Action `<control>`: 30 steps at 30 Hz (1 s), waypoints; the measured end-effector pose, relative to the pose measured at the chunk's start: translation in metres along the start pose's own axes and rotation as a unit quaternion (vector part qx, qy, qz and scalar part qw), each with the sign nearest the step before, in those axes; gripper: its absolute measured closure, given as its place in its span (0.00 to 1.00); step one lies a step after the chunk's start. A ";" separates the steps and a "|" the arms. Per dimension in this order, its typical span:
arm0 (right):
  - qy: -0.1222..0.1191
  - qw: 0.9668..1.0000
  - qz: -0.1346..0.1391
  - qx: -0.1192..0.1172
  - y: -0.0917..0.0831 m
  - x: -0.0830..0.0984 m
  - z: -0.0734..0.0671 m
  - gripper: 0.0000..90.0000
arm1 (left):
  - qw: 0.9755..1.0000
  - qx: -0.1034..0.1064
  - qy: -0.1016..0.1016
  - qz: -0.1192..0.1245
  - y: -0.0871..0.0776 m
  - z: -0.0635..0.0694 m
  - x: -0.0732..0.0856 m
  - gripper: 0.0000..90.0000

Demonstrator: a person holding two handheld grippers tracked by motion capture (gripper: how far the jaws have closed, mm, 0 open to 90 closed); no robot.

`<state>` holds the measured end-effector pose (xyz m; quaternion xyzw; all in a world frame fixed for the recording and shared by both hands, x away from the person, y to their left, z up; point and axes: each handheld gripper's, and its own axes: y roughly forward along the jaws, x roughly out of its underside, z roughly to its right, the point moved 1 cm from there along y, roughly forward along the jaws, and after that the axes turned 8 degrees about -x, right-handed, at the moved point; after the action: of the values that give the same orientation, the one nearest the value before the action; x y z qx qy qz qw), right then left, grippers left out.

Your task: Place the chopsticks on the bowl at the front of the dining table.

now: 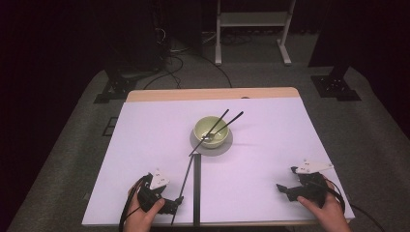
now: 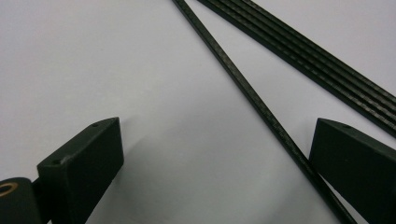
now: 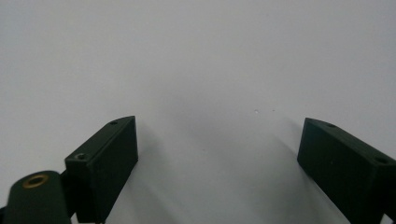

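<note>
Left gripper (image 1: 175, 203) spread wide over a loose chopstick (image 1: 183, 186); right gripper (image 1: 286, 186) wide open and empty.

In the left gripper view the jaws stood far apart, low over the white table (image 2: 93, 60), holding nothing; the thin black chopstick (image 2: 243, 88) ran on the surface between them, passing close beside one jaw, though contact could not be told. Just beyond it lay a ribbed black strip (image 2: 327, 70). From the high view, that chopstick stretched away from the left gripper's tips toward a green bowl (image 1: 211, 130) on a grey plate (image 1: 227, 145) well ahead, where two more chopsticks (image 1: 231, 120) leaned on the rim. The right gripper's jaws (image 3: 215, 154) gaped over bare table, well apart from the bowl.
</note>
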<state>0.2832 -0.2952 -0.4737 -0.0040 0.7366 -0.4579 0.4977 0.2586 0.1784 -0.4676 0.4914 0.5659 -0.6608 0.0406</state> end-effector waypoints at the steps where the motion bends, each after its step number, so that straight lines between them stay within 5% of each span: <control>1: 0.000 1.000 0.000 0.000 0.000 0.000 0.000 0.12 | 1.000 -0.001 -0.002 0.000 0.000 -0.001 0.000 0.02; 30: 0.000 1.000 0.000 0.000 0.000 0.000 0.000 0.12 | 1.000 -0.006 -0.007 -0.003 -0.003 -0.027 0.007 0.02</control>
<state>0.2832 -0.2951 -0.4737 -0.0039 0.7367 -0.4578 0.4977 0.2692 0.2041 -0.4667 0.4846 0.5710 -0.6611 0.0452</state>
